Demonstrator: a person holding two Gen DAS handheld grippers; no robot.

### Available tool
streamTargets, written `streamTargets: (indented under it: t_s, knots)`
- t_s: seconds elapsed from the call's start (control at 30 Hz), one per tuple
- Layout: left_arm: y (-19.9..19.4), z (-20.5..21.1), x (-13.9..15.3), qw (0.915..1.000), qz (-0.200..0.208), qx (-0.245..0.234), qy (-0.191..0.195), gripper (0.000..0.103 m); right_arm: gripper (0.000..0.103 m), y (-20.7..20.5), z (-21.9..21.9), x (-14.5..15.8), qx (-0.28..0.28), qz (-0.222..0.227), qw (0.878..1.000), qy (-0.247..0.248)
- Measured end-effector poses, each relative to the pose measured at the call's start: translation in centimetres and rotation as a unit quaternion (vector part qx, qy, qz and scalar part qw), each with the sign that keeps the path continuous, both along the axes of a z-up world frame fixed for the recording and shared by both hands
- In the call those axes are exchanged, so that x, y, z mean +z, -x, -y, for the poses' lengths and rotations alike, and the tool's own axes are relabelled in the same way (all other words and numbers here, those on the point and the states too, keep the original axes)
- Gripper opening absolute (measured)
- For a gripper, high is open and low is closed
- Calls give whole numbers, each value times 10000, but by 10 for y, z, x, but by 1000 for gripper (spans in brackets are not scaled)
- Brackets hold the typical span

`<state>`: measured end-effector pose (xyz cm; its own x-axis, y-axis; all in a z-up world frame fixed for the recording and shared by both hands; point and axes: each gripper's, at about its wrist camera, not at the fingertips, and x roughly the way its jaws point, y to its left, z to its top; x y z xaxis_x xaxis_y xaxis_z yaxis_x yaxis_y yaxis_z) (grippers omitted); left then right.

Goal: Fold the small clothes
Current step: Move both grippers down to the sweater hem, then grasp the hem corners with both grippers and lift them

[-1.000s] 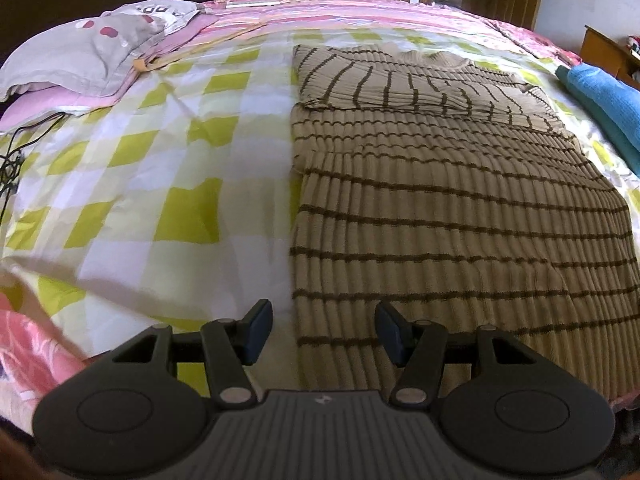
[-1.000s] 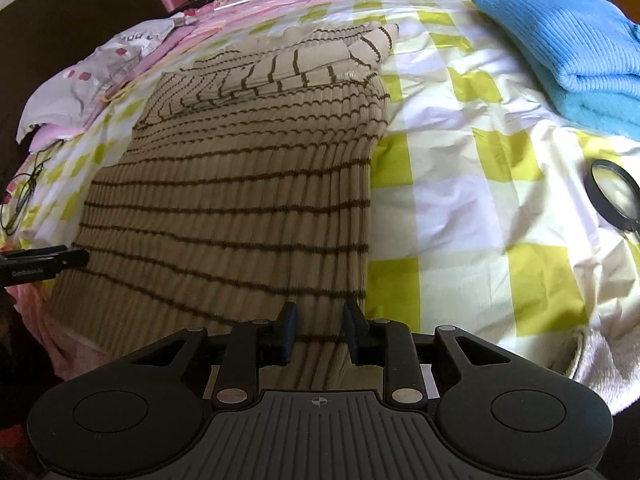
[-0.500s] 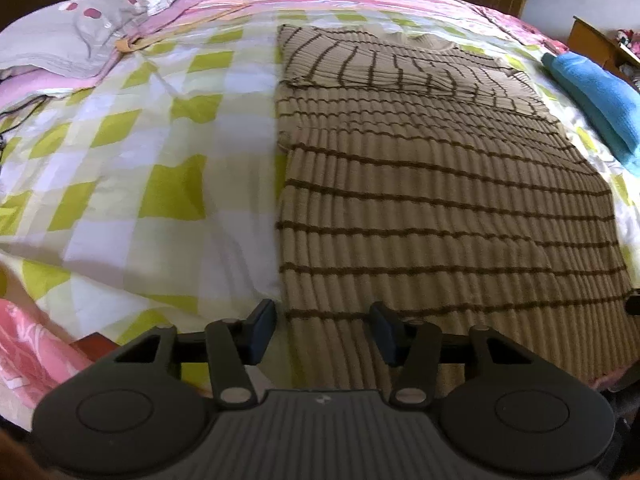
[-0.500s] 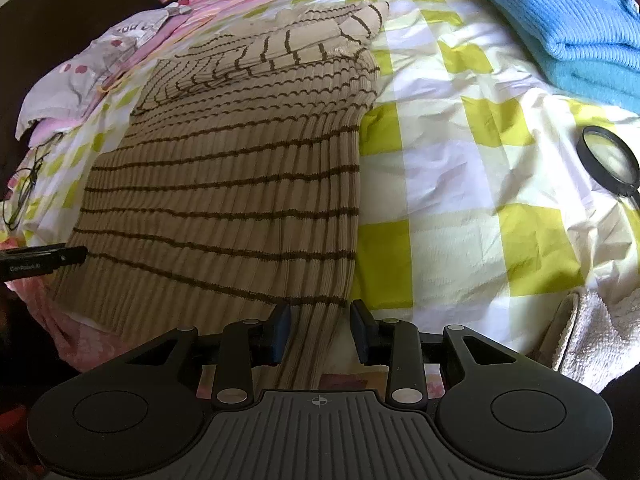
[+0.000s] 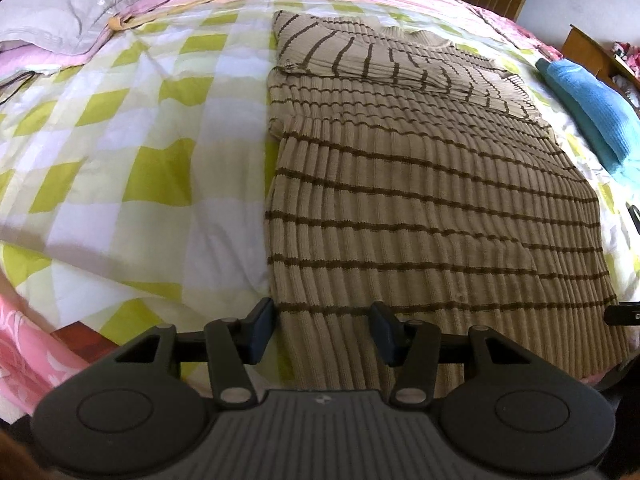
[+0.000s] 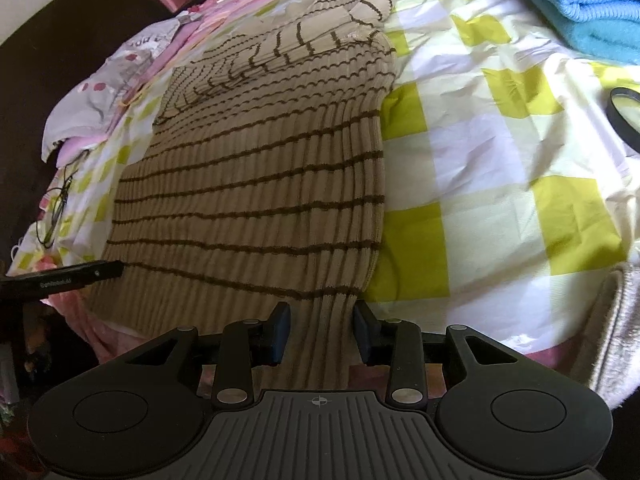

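Jaws of the left gripper (image 5: 322,332) are seen standing apart, with the near left corner of the striped sweater (image 5: 420,208) lying between them; whether the pads press on the knit cannot be told. Jaws of the right gripper (image 6: 320,334) are opening, and the sweater's near right corner hangs between them, the pads apparently just clear of the fabric.

The sweater, beige with thin brown stripes, is spread flat on the checked bedspread (image 5: 132,160), its hem at 6 o'clock in both views and its sleeves folded across the chest toward 12 o'clock. A folded blue towel (image 6: 580,4) is seen at 1 o'clock in the right wrist view, well apart from the sweater. A black-rimmed magnifying glass (image 6: 624,114) lies at 3 o'clock. A grey pillow (image 5: 68,4) is seen at 10 o'clock in the left wrist view. No container can be made out.
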<state>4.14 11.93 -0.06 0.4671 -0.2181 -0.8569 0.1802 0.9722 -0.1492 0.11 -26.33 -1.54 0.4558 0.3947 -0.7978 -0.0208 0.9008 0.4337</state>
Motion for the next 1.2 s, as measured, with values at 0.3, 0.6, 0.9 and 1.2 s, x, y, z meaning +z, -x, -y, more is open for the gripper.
streamTargets:
  t_s: [0.3, 0.6, 0.9, 1.2]
  knots:
    - [1, -15, 8, 9992, 4, 282, 269, 23, 17, 2, 4, -5, -158, -48, 9989, -433]
    - [-4, -15, 3, 9993, -141, 197, 268, 24, 20, -2, -4, -7, -43, -6, 9992, -389]
    - [0, -13, 4, 9998, -86, 81, 165, 19, 17, -1, -4, -9, -87, 42, 9991, -423]
    - [-12, -29, 18, 9901, -59, 283, 1376, 13, 10, -5, 5, -3, -558, 268, 9874, -1457]
